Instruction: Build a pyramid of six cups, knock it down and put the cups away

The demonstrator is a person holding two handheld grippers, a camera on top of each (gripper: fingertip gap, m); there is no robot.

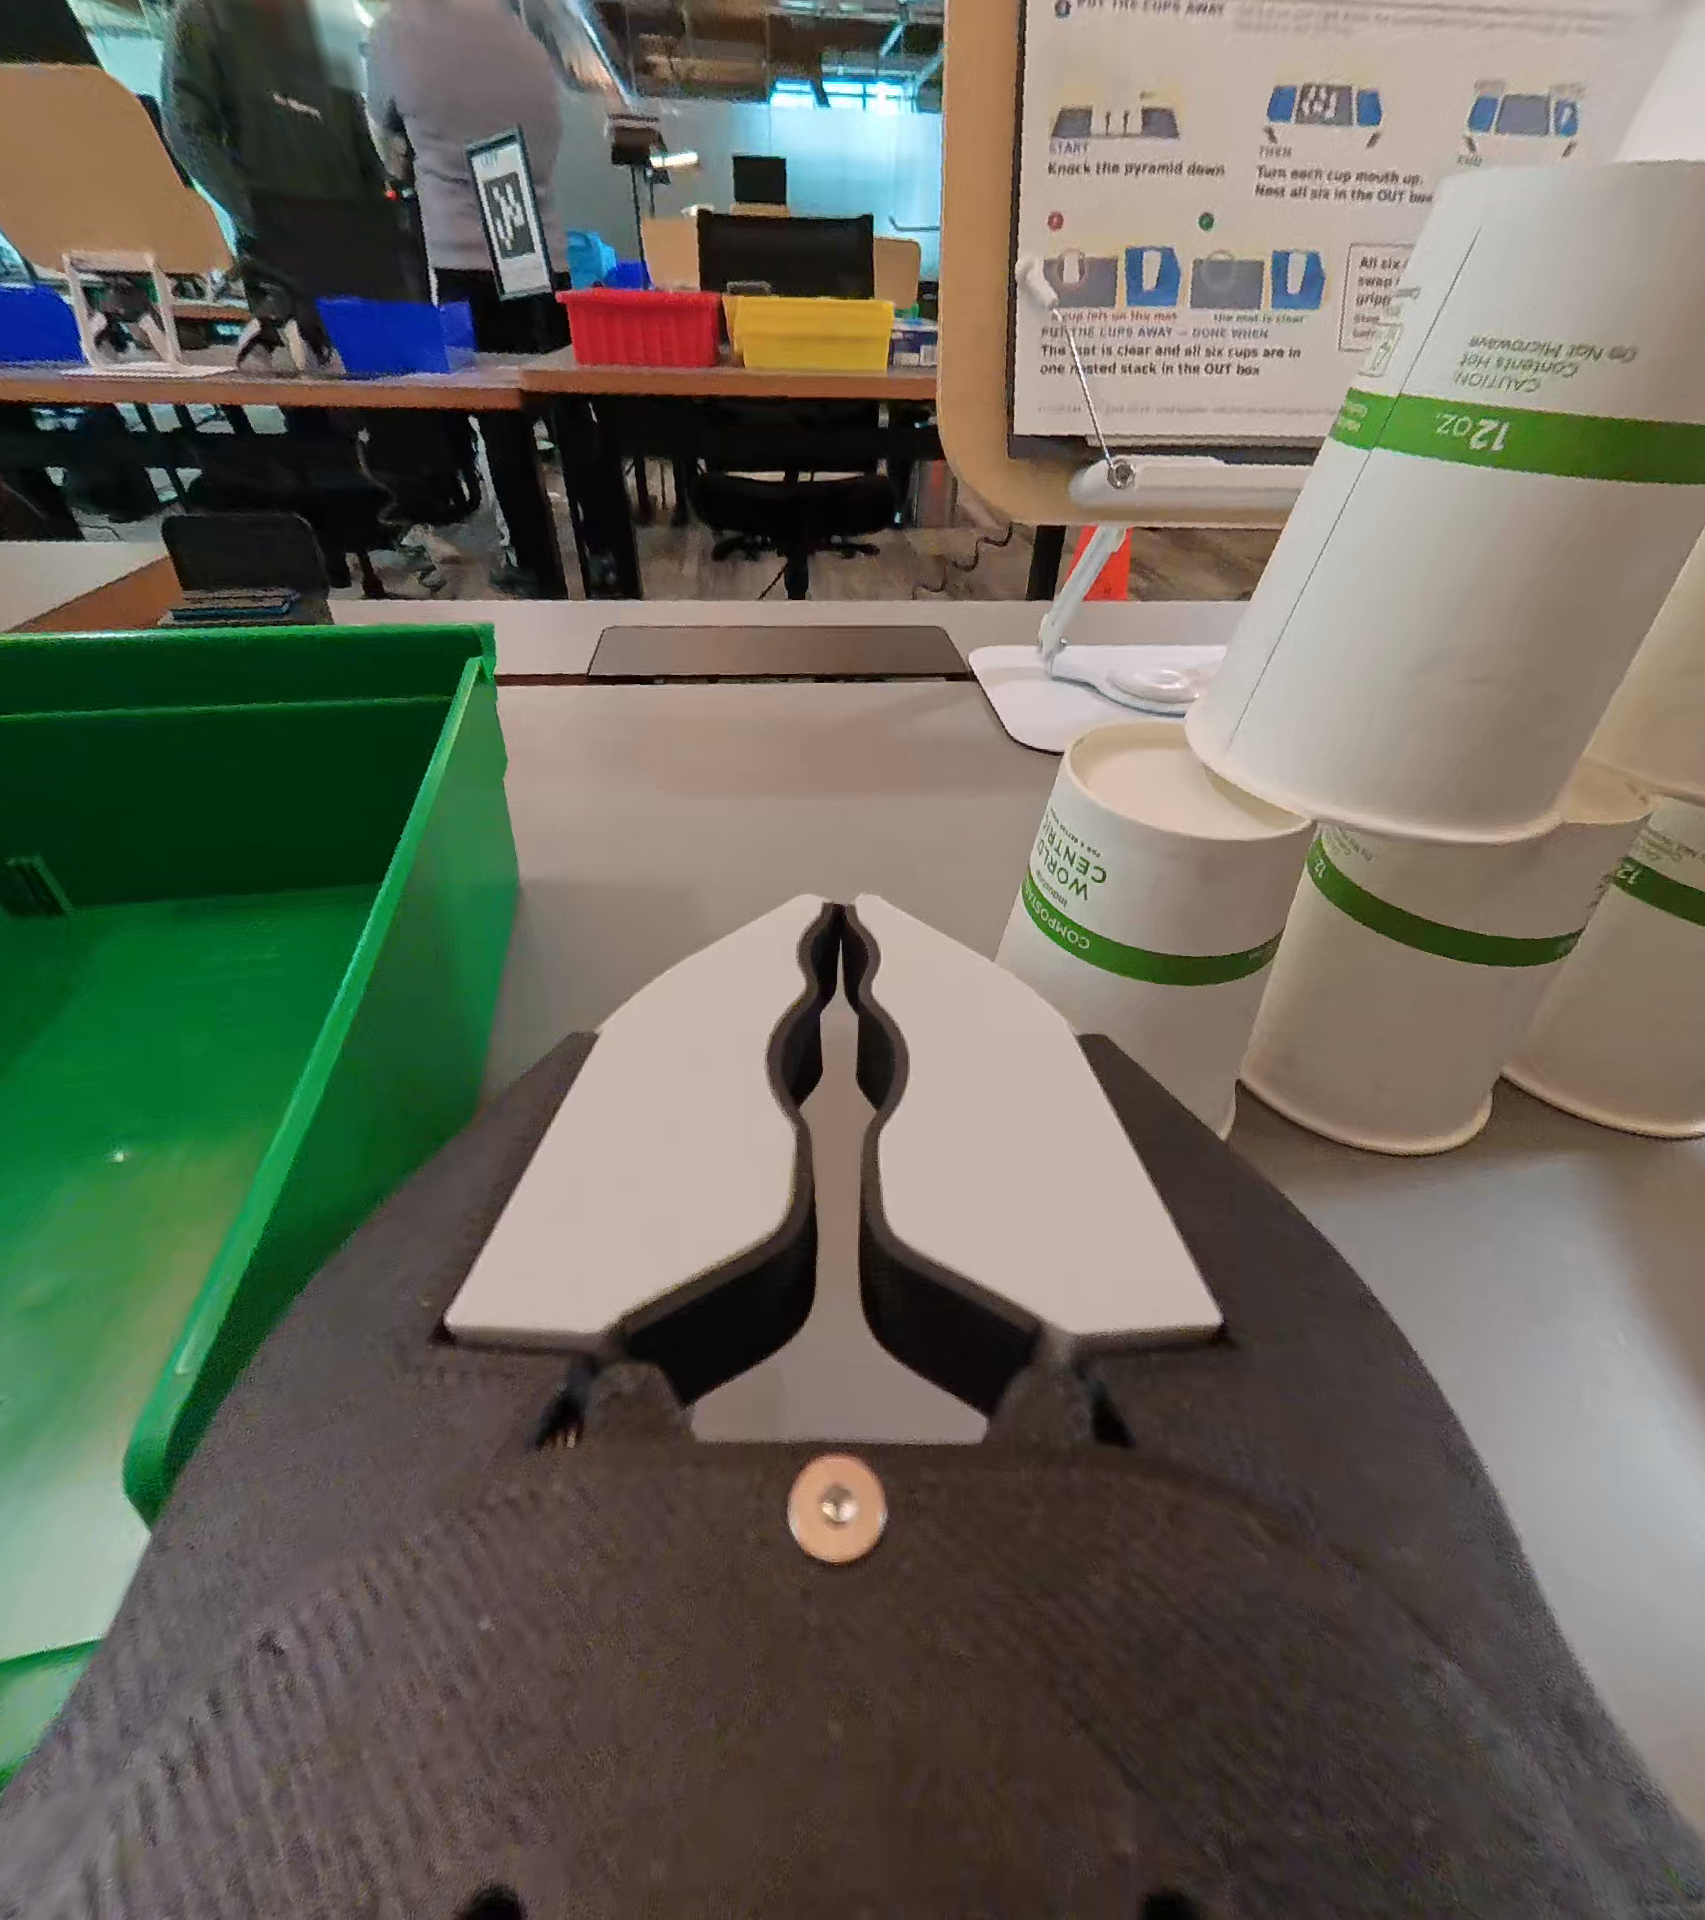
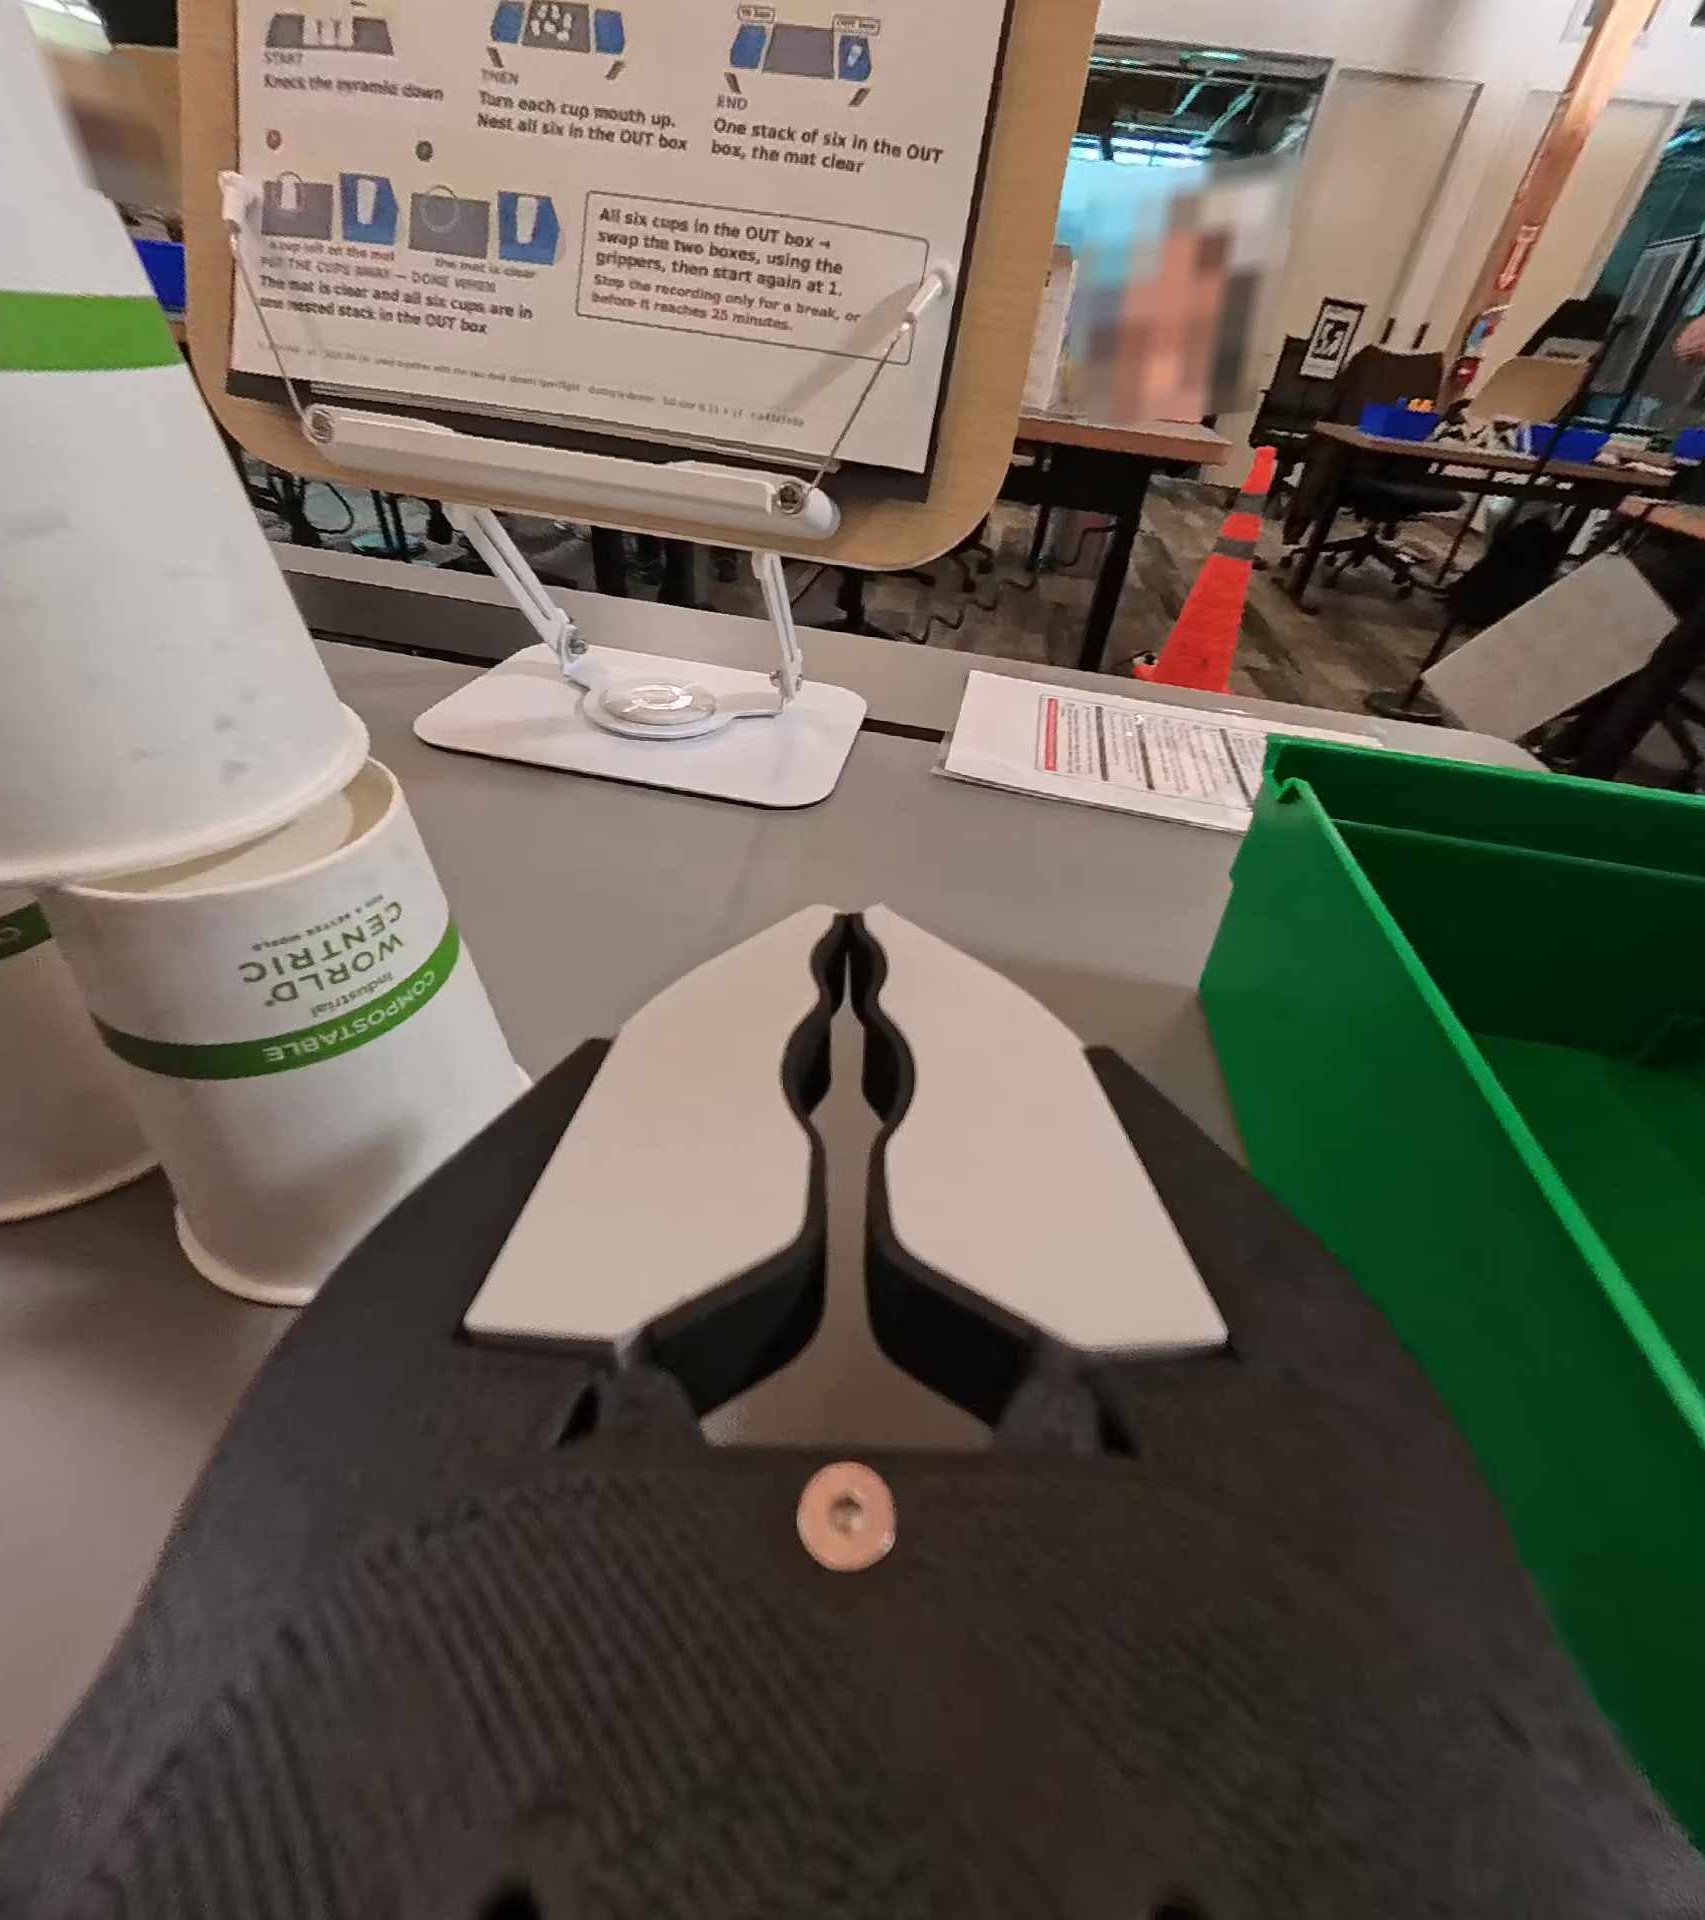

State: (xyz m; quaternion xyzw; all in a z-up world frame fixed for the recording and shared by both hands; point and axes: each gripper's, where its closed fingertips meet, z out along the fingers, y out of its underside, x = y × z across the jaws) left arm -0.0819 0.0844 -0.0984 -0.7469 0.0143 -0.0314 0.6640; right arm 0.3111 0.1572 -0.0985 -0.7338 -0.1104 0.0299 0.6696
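Note:
White paper cups with green bands stand upside down in a pyramid on the grey table. In the left wrist view the bottom-row cups (image 1: pixel 1139 914) sit right of my left gripper (image 1: pixel 840 914), with a second-row cup (image 1: pixel 1482 540) resting on them. My left gripper is shut and empty, between the cups and a green bin (image 1: pixel 204 987) on its left. In the right wrist view my right gripper (image 2: pixel 848 925) is shut and empty. The nearest bottom cup (image 2: pixel 308 1039) is at its left, an upper cup (image 2: pixel 69 582) leans above it, and a second green bin (image 2: pixel 1513 1039) is at its right.
A wooden board with an instruction sheet (image 2: pixel 599 239) stands on a white stand (image 2: pixel 650 727) behind the cups. A laminated sheet (image 2: pixel 1118 758) lies on the table's far edge. Beyond are desks, coloured bins (image 1: pixel 723 327), an orange cone (image 2: pixel 1212 603), chairs and people.

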